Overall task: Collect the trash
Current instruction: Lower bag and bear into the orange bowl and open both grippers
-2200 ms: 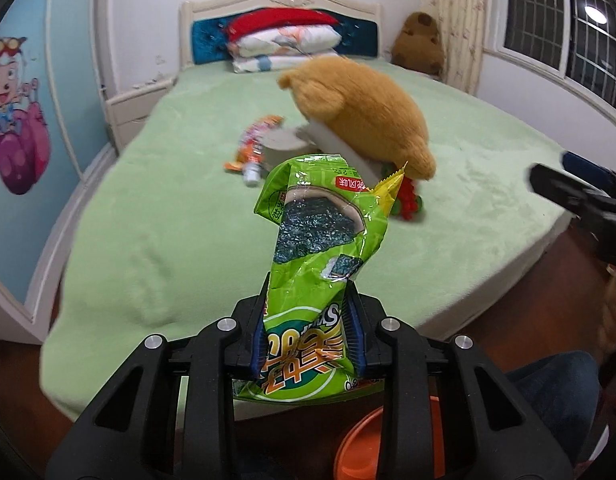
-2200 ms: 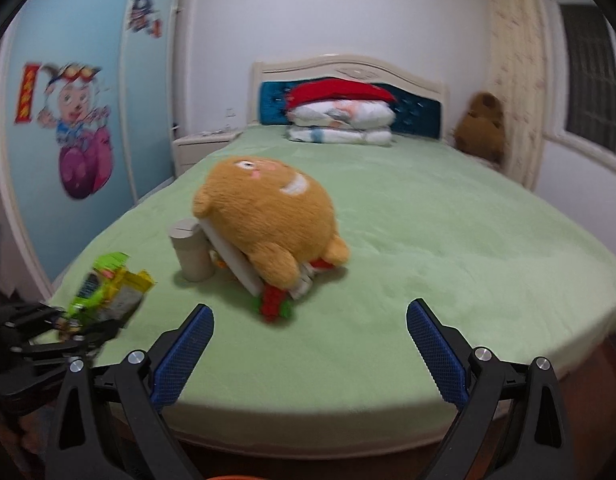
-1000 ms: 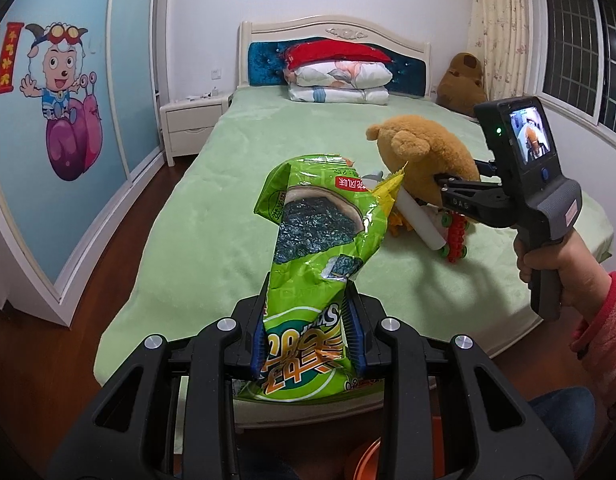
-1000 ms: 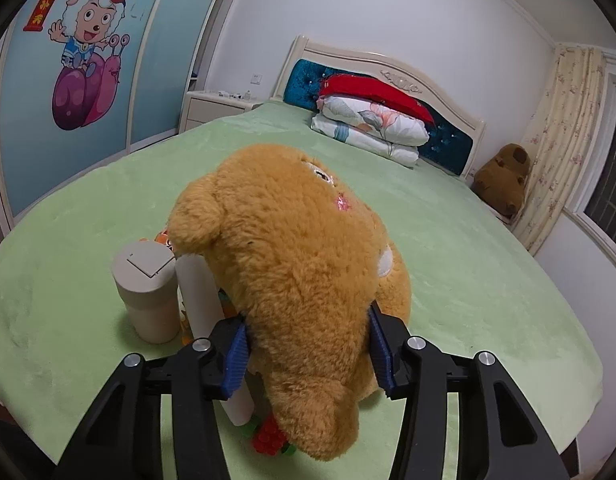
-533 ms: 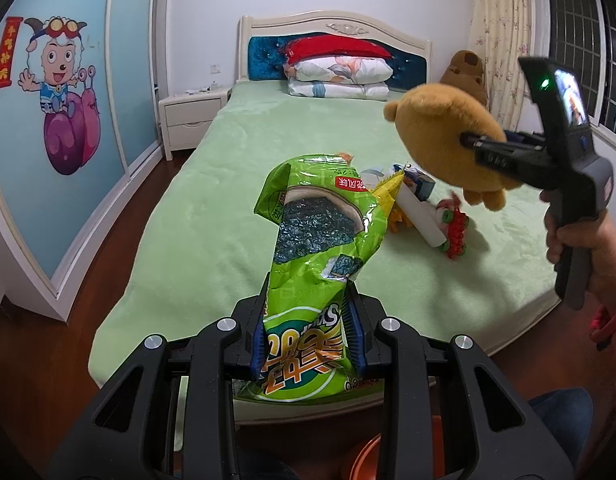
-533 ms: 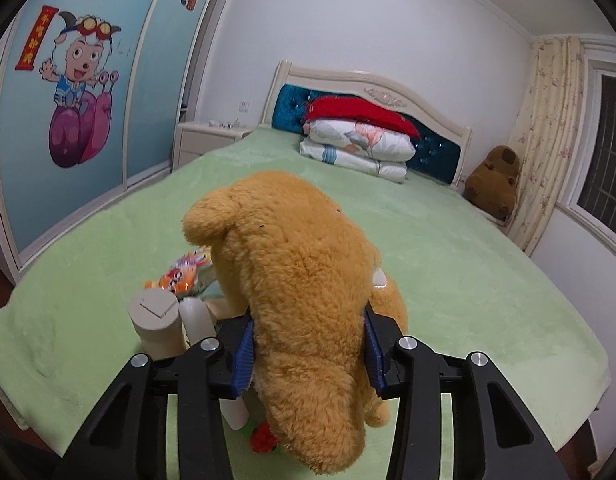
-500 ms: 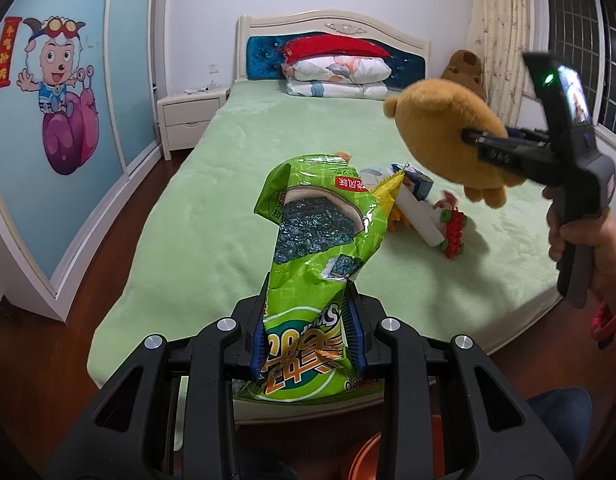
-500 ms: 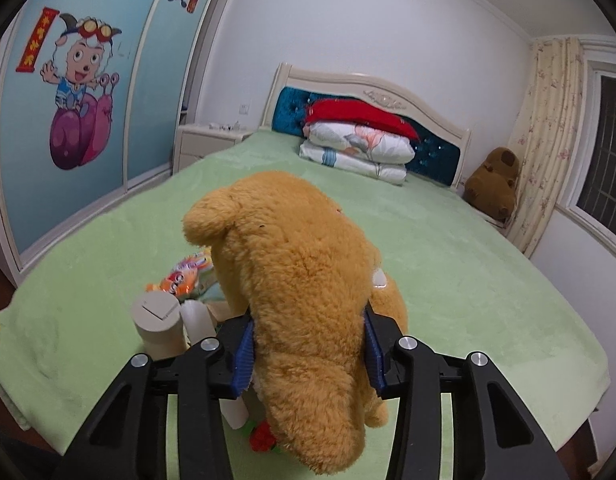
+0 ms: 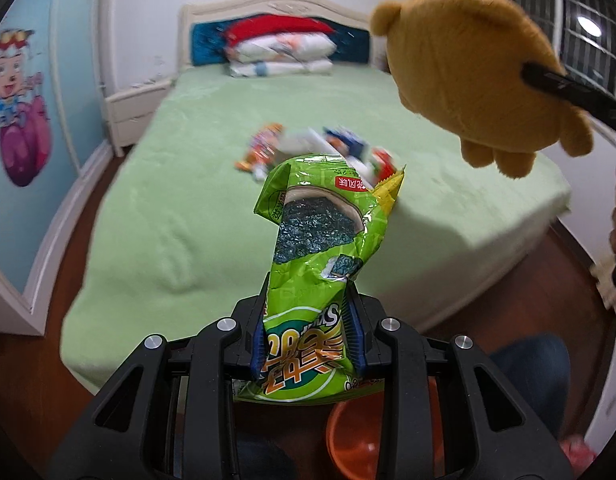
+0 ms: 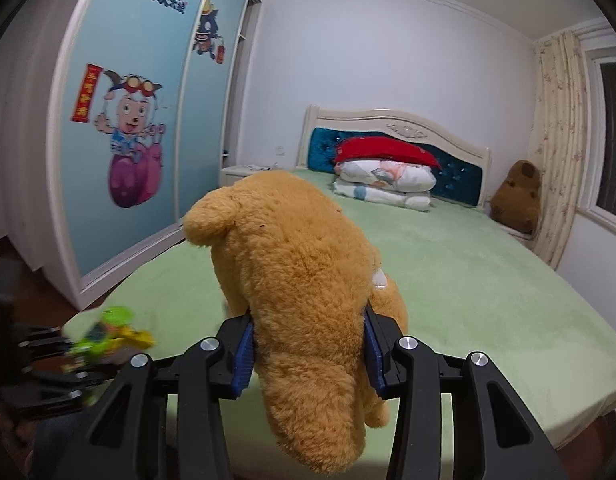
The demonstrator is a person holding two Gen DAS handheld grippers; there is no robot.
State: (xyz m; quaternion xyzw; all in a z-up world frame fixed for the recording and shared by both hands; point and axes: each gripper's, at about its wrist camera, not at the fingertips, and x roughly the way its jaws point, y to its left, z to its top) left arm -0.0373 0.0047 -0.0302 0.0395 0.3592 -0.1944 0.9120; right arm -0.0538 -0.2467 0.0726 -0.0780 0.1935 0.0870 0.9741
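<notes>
A crumpled green snack bag stands upright between the blue pads of my left gripper, which is shut on it. The same bag shows blurred at the lower left of the right wrist view. My right gripper is shut on an orange plush bear and holds it in the air above the bed; the bear hangs at the upper right of the left wrist view. Several wrappers and packets lie blurred on the green bed where the bear was.
An orange bin sits on the floor just below my left gripper. Stacked pillows lie at the headboard and a brown plush sits at the far right corner. A wardrobe with cartoon doors lines the left wall. A nightstand stands beside the bed.
My right gripper lifted the plush bear off the bed and carried it up and to the right, uncovering the wrappers beneath. My left gripper kept the snack bag and shifted slightly.
</notes>
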